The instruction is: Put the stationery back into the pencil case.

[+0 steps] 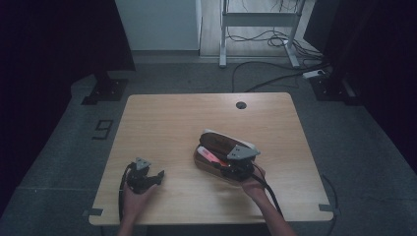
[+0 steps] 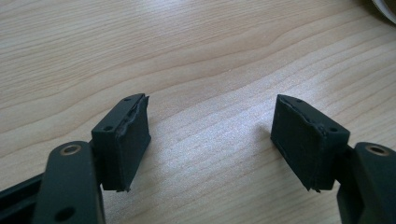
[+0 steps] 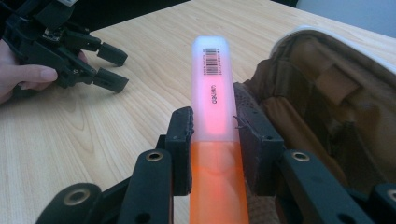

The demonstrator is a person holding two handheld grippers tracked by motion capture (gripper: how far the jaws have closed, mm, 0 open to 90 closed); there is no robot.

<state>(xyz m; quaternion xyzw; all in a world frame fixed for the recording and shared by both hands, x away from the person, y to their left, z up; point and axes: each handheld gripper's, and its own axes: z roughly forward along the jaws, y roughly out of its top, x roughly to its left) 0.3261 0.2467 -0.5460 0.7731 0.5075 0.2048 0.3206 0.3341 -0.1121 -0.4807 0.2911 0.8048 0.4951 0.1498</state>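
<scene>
A brown pencil case [image 1: 216,145] with a white edge lies open at the table's middle right; its brown lining [image 3: 322,98] fills the right of the right gripper view. My right gripper [image 1: 232,169] [image 3: 214,126] is shut on an orange highlighter [image 3: 212,107] with a frosted cap and barcode, held over the case's near end [image 1: 211,156]. My left gripper [image 1: 156,177] [image 2: 210,135] rests on the table at the front left, open, with bare wood between its pads [image 2: 133,135]. It also appears in the right gripper view's top left [image 3: 109,67].
The wooden table [image 1: 167,123] has a round cable hole [image 1: 241,105] near its far edge. Cables [image 1: 275,78] and a desk frame [image 1: 258,19] stand on the floor beyond. A cable [image 1: 268,189] trails from the right gripper toward the front edge.
</scene>
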